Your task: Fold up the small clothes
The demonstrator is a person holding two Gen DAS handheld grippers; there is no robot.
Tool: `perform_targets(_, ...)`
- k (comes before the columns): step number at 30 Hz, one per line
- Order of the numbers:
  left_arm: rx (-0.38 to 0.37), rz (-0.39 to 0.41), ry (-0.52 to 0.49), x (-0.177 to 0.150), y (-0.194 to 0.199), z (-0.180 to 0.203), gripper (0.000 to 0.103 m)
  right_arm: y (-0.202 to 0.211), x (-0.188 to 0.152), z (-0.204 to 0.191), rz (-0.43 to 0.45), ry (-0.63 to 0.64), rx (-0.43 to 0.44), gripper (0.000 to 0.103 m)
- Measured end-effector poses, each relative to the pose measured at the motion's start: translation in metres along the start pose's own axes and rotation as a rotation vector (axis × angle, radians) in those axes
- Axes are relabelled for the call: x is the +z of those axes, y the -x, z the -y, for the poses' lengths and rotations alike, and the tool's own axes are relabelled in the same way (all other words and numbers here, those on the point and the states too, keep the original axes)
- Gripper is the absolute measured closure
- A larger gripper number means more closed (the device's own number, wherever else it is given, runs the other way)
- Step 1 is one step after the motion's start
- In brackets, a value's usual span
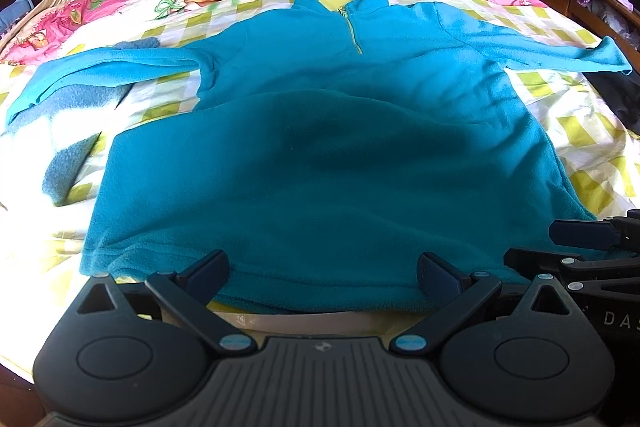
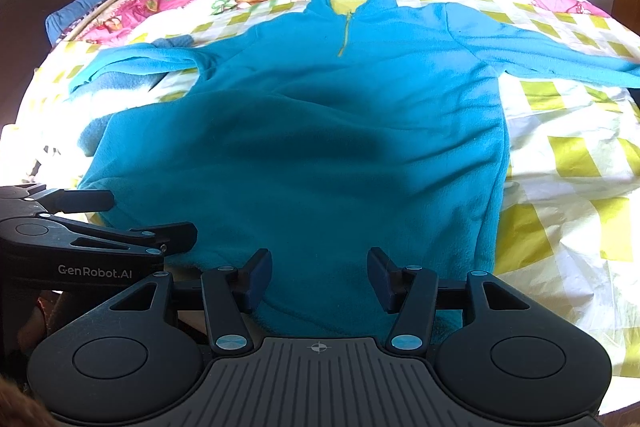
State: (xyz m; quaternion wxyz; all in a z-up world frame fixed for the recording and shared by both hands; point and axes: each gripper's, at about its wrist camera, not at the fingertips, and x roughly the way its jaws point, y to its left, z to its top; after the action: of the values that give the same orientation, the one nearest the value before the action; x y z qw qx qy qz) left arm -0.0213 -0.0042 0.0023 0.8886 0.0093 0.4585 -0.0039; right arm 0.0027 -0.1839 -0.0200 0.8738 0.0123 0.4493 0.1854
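Teal fleece pullover hem between both grippers' spread jaws.

Sweater flat on bed, both grippers at its near hem.

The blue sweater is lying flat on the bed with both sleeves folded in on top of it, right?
Not quite. The sweater lies flat on the bed, but both sleeves are spread out to the sides, not folded in. Both wrist views show it.
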Motion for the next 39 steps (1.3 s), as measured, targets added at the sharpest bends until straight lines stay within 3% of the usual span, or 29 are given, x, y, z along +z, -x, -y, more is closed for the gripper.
perform_targets(39,0.002,0.006,-0.018,0.0000,0.0002,0.0036,0.000,-0.0005,-0.0021,0.0009,-0.001,-0.010,0.000,0.046)
